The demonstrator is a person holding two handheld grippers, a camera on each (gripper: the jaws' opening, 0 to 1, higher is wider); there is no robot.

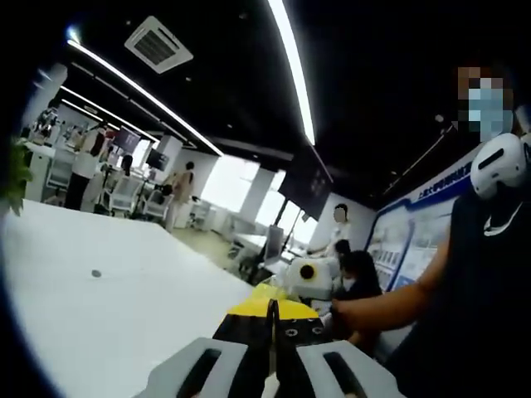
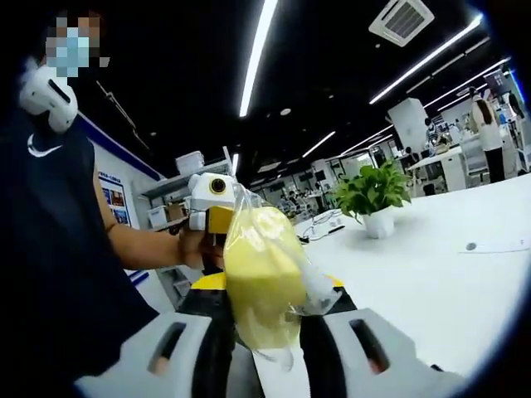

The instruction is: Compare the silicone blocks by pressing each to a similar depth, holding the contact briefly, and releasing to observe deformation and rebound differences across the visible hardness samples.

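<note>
— Yellow silicone block (image 2: 261,278), wrapped in a clear bag (image 2: 309,286), sits clamped between the jaws of the right gripper (image 2: 264,332). What else is near it?

— Just behind the block, the left gripper (image 2: 209,207) faces it, held in a hand (image 2: 192,247). In the left gripper view, the left gripper (image 1: 272,332) has its jaws closed together, empty. A white table (image 2: 431,265) lies below, a potted plant (image 2: 372,195) beyond.

— How to press well?

— Probably squeeze evenly at mid-block, hold briefly, then release fully; the slippery bag could let it slide.
</note>
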